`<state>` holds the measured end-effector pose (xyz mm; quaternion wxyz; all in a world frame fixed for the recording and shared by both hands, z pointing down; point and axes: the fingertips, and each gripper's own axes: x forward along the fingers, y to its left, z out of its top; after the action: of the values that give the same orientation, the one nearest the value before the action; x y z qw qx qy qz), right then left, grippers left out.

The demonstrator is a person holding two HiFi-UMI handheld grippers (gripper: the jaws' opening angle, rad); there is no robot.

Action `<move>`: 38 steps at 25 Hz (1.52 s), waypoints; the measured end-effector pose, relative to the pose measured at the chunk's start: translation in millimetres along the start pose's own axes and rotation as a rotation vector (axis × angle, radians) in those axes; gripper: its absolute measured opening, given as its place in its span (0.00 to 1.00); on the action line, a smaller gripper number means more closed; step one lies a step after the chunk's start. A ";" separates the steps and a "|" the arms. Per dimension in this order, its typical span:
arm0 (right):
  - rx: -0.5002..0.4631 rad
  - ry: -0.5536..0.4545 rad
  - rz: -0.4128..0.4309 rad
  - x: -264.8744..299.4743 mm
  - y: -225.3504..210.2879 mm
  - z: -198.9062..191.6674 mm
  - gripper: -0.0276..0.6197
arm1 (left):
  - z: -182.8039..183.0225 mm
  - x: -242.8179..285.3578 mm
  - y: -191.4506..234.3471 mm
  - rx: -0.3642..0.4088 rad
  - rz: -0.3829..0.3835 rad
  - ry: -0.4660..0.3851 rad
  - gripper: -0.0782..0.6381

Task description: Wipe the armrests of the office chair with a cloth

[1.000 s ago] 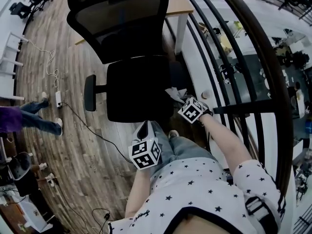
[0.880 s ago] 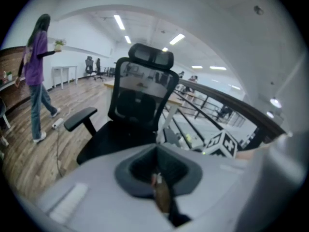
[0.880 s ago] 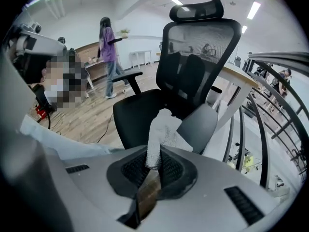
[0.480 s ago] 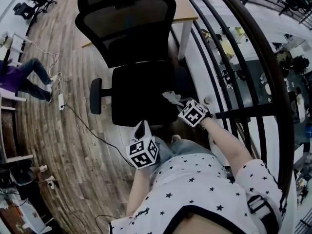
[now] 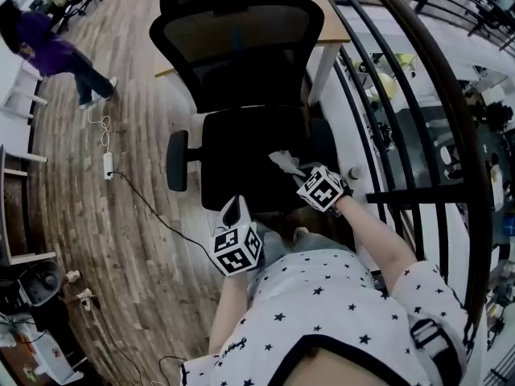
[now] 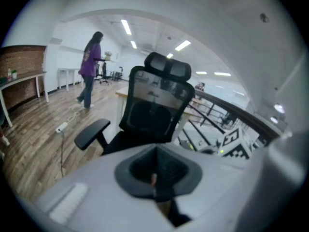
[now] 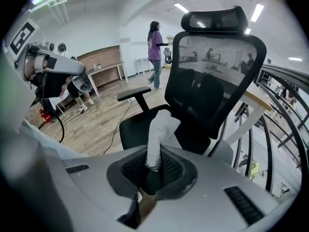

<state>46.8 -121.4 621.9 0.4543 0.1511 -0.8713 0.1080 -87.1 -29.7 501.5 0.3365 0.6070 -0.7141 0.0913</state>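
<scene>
Cloth pinched by right hand-held gripper above seat edge; left hand-held gripper closed.

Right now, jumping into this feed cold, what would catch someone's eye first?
The black mesh-backed office chair fills the middle, directly ahead of both grippers. The right gripper is shut on a white cloth held over the seat's right side, while the left gripper hangs back, shut and empty. A person in purple is on the wood floor at the head view's upper left.
</scene>
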 end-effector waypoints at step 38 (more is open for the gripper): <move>-0.106 -0.002 0.000 155.2 42.4 260.5 0.09 | 80.7 27.0 217.9 -0.055 0.048 0.038 0.12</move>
<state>-250.3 -192.4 600.8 0.4610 0.1269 -0.8761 0.0616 -320.2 -41.3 517.0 0.3643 0.5785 -0.7241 0.0911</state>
